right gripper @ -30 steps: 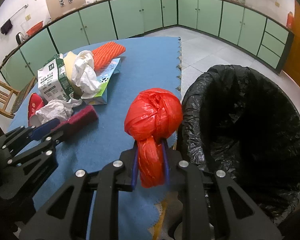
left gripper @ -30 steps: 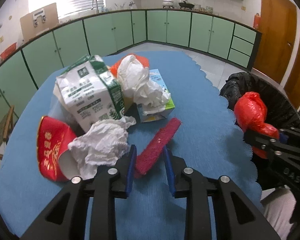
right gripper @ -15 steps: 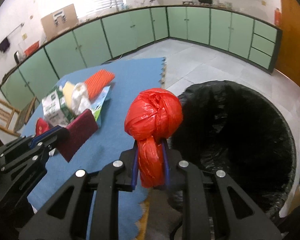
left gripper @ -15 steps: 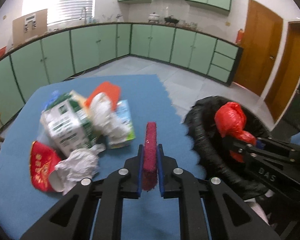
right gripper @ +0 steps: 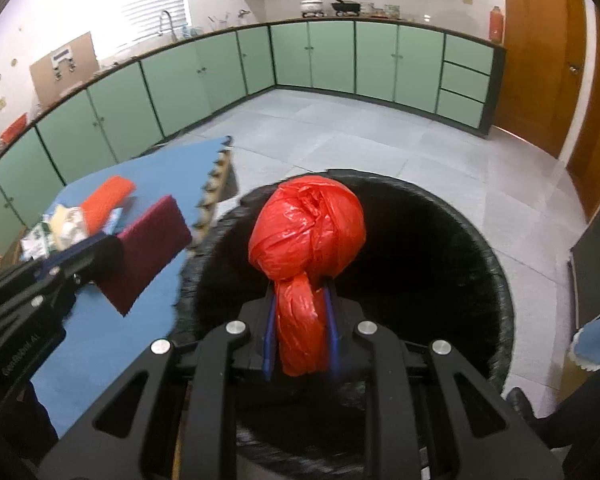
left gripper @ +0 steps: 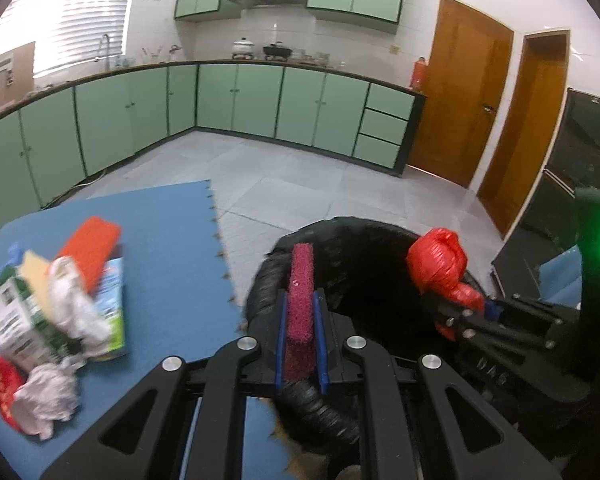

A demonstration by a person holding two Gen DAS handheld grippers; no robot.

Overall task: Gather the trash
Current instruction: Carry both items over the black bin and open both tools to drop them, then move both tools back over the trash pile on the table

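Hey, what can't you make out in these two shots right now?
- Bin contents: right wrist view, the interior is just black.
- Carton print: left wrist view, motion blur.
- Red cup: left wrist view, cut by the fisheye edge, partly behind tissue.
- Bag's contents: the knotted plastic is opaque.

Daylight glared white through the blinds of the window (left gripper: pixel 72 12), the trash on the table (left gripper: pixel 168 232) was motion-blurred, and fisheye distortion darkened every corner.
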